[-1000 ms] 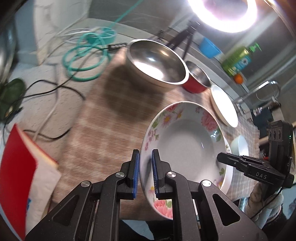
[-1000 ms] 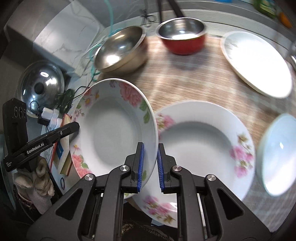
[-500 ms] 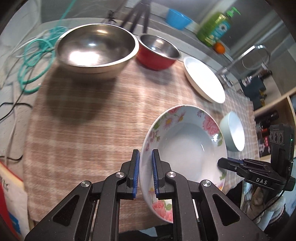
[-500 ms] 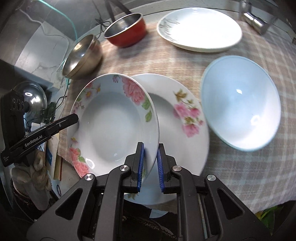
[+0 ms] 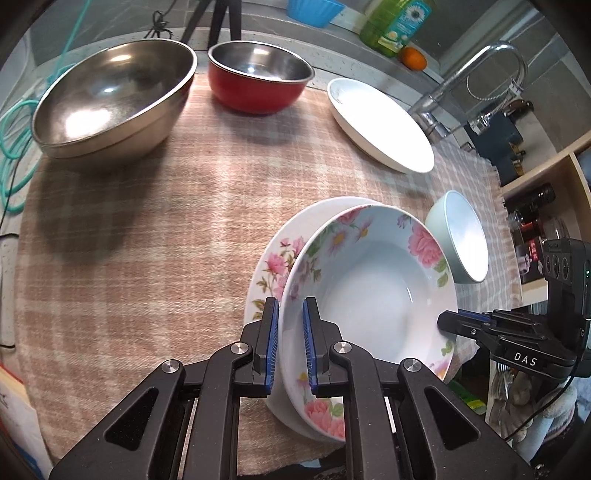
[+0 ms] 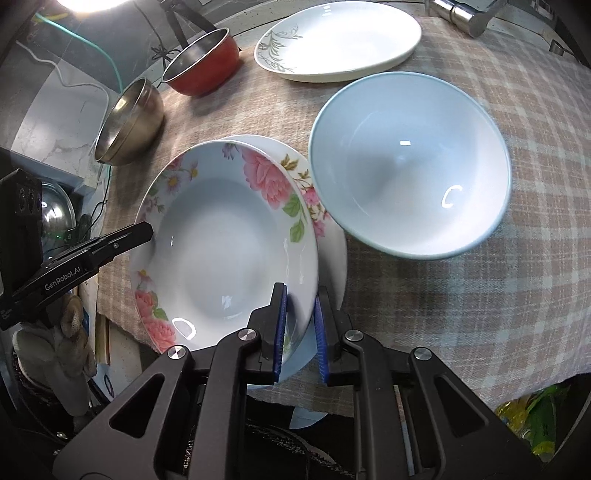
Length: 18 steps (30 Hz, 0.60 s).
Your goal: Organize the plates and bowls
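A deep floral plate (image 5: 369, 295) hangs slightly tilted just above a second floral plate (image 5: 273, 258) that lies on the checked cloth (image 5: 147, 240). My left gripper (image 5: 290, 306) is shut on its near-left rim. My right gripper (image 6: 300, 295) is shut on the opposite rim of the held floral plate (image 6: 229, 243). The lower plate (image 6: 312, 192) peeks out behind it. Each gripper shows in the other's view: the right gripper (image 5: 447, 319), the left gripper (image 6: 147, 230). A pale blue bowl (image 6: 406, 166) stands close beside the plates.
A white plate (image 5: 380, 125), a red bowl (image 5: 258, 74) and a large steel bowl (image 5: 110, 99) stand at the back of the cloth. A faucet (image 5: 480, 74) and a green bottle (image 5: 395, 22) lie beyond. Teal hose (image 5: 11, 147) is at the left edge.
Both grippers carried the floral plate to the right and a little down. It now sits over the second floral plate, next to the blue bowl. Both views rolled.
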### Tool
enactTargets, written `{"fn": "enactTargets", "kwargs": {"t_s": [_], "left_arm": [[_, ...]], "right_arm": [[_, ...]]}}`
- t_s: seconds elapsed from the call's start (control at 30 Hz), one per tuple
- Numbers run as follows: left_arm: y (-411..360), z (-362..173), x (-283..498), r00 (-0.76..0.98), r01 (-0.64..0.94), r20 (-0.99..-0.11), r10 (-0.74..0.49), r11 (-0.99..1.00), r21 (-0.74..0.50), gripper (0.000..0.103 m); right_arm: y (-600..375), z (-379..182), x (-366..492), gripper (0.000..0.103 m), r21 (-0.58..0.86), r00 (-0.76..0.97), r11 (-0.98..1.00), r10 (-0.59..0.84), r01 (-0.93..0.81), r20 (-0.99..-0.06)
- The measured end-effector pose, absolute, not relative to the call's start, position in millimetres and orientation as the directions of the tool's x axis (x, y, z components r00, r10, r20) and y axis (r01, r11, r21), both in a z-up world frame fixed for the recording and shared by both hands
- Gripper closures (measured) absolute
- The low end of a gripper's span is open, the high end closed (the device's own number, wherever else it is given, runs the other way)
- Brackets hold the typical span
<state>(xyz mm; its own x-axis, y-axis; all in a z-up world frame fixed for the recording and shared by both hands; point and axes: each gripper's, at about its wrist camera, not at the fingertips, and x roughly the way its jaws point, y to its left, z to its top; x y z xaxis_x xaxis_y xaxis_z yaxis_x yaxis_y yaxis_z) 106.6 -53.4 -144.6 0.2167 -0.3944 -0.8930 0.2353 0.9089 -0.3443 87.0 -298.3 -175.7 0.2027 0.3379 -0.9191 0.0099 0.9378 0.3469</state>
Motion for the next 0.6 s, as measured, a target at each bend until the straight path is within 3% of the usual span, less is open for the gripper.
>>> {"fn": "enactTargets", "kwargs": {"t_s": [0.5,0.6], "left_arm": [[-54,-147,109,0.223,0.226,-0.902,-0.369,0.92,-0.32,0.091],[-55,-146,109,0.226,0.23,-0.904,-0.362,0.922,-0.312,0.091]], "right_arm": [[-288,-174,91,0.085,0.298,0.196,0.954,0.299,-0.038,-0.934],[-283,-173,91,0.079,0.279,0.196,0.959,0.285,-0.06,-0.938]]}}
